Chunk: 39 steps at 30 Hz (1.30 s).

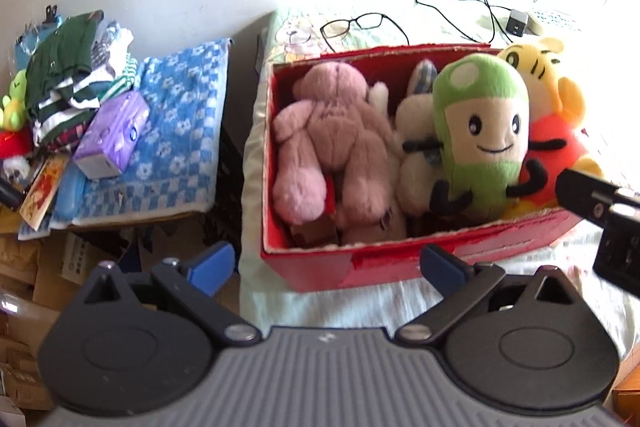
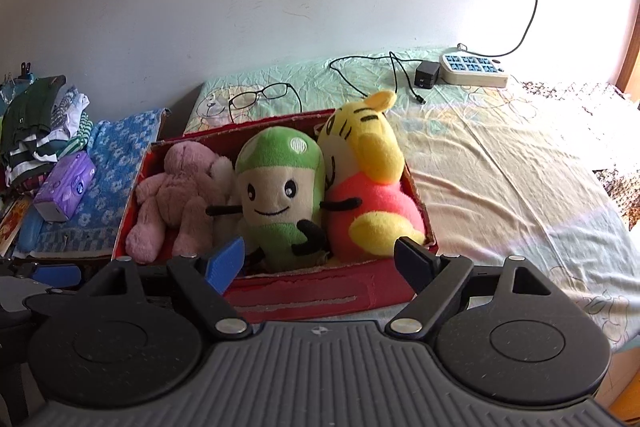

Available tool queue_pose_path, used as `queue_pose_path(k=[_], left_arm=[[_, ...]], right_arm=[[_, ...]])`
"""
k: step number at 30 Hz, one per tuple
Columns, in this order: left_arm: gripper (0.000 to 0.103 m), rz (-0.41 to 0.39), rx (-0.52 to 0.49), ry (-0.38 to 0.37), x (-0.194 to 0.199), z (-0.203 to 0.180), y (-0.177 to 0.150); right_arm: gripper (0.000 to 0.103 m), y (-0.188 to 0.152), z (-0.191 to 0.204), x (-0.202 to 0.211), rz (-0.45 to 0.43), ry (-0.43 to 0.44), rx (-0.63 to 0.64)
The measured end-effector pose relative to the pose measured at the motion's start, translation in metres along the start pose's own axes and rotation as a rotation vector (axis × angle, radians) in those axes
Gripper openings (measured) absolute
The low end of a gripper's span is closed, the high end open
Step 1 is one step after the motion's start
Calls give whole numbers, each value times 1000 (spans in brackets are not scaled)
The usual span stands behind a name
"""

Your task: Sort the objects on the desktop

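Note:
A red cardboard box (image 1: 400, 259) (image 2: 320, 295) stands on the sheeted desktop. It holds a pink plush bear (image 1: 332, 143) (image 2: 176, 187), a white plush (image 1: 416, 131), a green mushroom plush (image 1: 484, 131) (image 2: 280, 187) and a yellow tiger plush (image 1: 552, 115) (image 2: 368, 179). My left gripper (image 1: 326, 265) is open and empty, just in front of the box's near wall. My right gripper (image 2: 320, 263) is open and empty, over the box's near edge in front of the green plush. Part of the right gripper (image 1: 600, 207) shows at the right in the left wrist view.
Glasses (image 1: 352, 25) (image 2: 260, 95), a black charger with cable (image 2: 428, 75) and a white power strip (image 2: 474, 69) lie behind the box. To the left are a blue flowered towel (image 1: 180, 131) (image 2: 108, 187), a purple tissue pack (image 1: 112, 135) (image 2: 66, 187) and piled clothes (image 1: 68, 79).

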<state>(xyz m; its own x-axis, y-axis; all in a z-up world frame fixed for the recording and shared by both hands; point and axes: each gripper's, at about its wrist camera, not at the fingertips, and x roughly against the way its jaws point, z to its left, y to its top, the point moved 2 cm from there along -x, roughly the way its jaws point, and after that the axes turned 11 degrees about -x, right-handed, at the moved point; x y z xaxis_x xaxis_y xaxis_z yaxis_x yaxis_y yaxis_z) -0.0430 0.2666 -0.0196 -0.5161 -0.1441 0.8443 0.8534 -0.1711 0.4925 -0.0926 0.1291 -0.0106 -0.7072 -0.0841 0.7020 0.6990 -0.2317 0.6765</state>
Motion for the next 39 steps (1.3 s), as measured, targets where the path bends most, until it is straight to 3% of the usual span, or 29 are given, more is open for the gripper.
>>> queue_pose_path(k=[11, 22, 26, 32, 36, 39], left_arm=[[102, -4, 36, -76, -8, -5, 21], [103, 7, 86, -22, -24, -17, 33], [102, -2, 131, -77, -24, -16, 35], [102, -25, 104, -38, -21, -33, 40], [102, 2, 113, -21, -23, -35, 42], [102, 17, 122, -55, -23, -35, 41]], right_arm=[[84, 23, -11, -3, -57, -37, 3], [84, 35, -31, -19, -39, -56, 30], [84, 40, -38, -24, -37, -57, 36], [84, 46, -49, -27, -28, -42, 45], [84, 50, -56, -30, -11, -26, 45], [84, 52, -63, -31, 25, 15, 15]])
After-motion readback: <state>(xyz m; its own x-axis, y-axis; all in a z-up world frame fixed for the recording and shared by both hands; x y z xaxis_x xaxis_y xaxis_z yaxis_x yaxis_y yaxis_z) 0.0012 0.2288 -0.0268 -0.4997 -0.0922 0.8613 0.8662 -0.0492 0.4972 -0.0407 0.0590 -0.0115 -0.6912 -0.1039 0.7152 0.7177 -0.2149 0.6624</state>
